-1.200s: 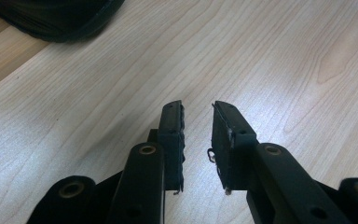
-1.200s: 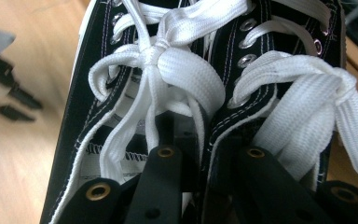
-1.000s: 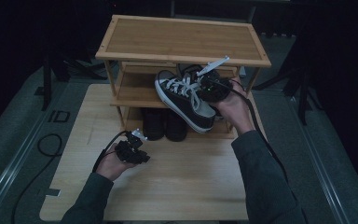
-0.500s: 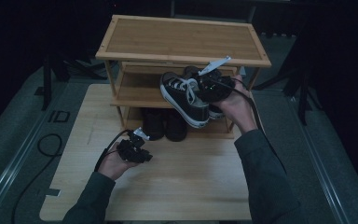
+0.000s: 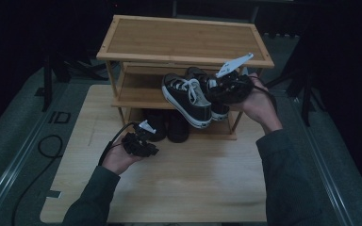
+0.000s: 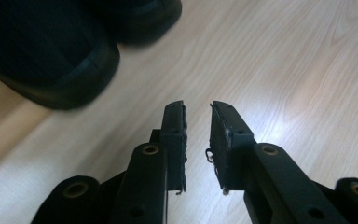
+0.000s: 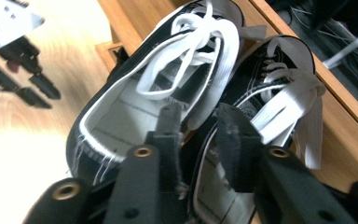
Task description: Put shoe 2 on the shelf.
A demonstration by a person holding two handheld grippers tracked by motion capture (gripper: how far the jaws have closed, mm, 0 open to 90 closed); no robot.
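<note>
- We see a pair of black sneakers (image 5: 188, 96) with white laces held at the front of the wooden shoe rack (image 5: 184, 40), level with its middle shelf; in the high view their long axis runs diagonally, toes towards the near right of the table and heels back into the rack.
- In the right gripper view we look into the sneakers (image 7: 177, 93) from behind the heels, the laced tops running away from us side by side.
- Our right gripper (image 7: 199, 122) pinches the two inner heel walls together, one jaw inside each shoe; its jaws have just been closing on them.
- In the high view the right gripper (image 5: 231, 87) sits at the heels, the hand behind it, the forearm reaching in from the near right with the wrist raised.
- Our left gripper (image 6: 198, 122) holds nothing: its jaws stand a narrow gap apart over the bare wooden table (image 6: 284, 70), having just closed a little.
- In the high view the left gripper (image 5: 139, 143) is low over the table, jaws towards the rack's bottom, near a pair of dark shoes (image 5: 167, 125) under the lowest shelf.
</note>
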